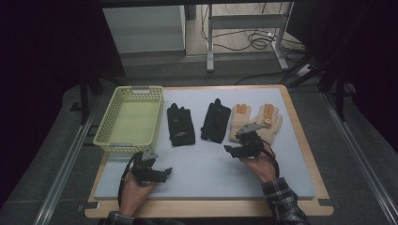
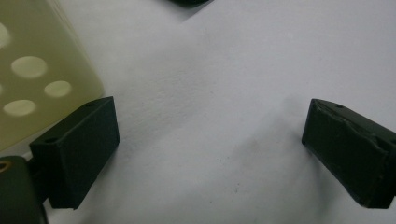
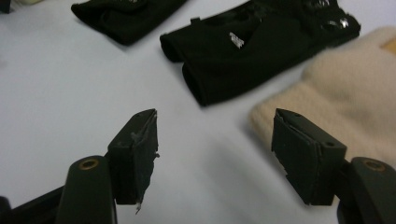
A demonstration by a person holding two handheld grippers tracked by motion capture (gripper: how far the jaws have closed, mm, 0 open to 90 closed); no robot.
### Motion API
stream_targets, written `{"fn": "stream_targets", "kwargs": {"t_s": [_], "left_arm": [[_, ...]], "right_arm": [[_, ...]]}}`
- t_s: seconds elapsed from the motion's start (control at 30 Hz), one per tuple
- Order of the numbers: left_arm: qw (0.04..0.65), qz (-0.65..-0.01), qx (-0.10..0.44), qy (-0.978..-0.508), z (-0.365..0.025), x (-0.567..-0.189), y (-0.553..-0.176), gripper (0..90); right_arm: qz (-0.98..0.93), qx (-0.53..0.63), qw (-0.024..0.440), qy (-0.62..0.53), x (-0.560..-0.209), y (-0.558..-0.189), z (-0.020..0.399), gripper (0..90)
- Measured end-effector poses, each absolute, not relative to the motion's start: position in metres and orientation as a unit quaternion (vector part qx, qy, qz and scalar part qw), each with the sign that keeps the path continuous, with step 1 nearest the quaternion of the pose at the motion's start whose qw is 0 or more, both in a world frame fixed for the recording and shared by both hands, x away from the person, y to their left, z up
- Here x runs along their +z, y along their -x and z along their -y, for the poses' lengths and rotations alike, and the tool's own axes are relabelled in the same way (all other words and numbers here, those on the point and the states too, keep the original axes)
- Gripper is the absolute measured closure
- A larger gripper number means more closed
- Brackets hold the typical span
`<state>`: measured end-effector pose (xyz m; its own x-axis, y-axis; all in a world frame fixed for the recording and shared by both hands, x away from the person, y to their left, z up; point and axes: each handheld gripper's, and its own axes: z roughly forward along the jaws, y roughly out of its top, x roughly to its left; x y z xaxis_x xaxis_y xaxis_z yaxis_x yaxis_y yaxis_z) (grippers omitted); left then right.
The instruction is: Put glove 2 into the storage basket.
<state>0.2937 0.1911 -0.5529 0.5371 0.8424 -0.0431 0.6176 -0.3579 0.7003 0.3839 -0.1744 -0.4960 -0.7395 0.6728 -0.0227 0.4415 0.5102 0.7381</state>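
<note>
Two cream gloves [image 1: 256, 122] lying flat at bench [image 1: 300, 154] right, beside black glove [image 1: 216, 121]. Right claw [image 3: 215, 154] hovering just short of cuff [image 3: 345, 98], jaws wide, gripping nothing. Left claw [image 2: 210, 154] resting open, empty, near basket [image 1: 129, 119]. Knit looking soft, light, floppy; pinching cuff edge likely best.

Basket [image 1: 129, 119] on table [image 1: 291, 154], far left. Right of basket, row of gloves on mat: first glove [image 1: 180, 124] just beside basket, second glove [image 1: 216, 121] near it, apart. Glove pair [image 1: 256, 119] rightmost, its left edge touching second glove. Right tool [image 1: 241, 143] at near edge of glove pair, before second glove. Left tool [image 1: 155, 172] before basket's near right corner, well apart from right tool, near table's front edge.
</note>
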Motion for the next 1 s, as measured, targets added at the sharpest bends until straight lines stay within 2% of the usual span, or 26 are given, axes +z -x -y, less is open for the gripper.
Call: {"fn": "stream_targets", "kwargs": {"t_s": [0.23,0.47,0.63,0.77,1.0], "left_arm": [[0.342,-0.452,0.165,-0.807,-0.191,-0.553,-0.294,4.5],[0.342,-0.452,0.164,-0.808,-0.191,-0.553,-0.294,4.5],[0.342,-0.452,0.164,-0.807,-0.191,-0.553,-0.294,4.6],[0.342,-0.452,0.163,-0.808,-0.191,-0.553,-0.294,4.5],[0.343,-0.452,0.164,-0.807,-0.191,-0.553,-0.294,4.5]], "right_arm": [[-0.86,0.37,0.16,-0.313,-0.49,-0.405,0.159,36.6],[-0.867,0.357,0.161,-0.307,-0.489,-0.431,0.142,48.9],[-0.868,0.349,0.166,-0.313,-0.493,-0.451,0.133,51.8],[-0.863,0.343,0.171,-0.328,-0.498,-0.466,0.127,44.2],[-0.849,0.333,0.179,-0.368,-0.513,-0.493,0.119,25.7]]}}
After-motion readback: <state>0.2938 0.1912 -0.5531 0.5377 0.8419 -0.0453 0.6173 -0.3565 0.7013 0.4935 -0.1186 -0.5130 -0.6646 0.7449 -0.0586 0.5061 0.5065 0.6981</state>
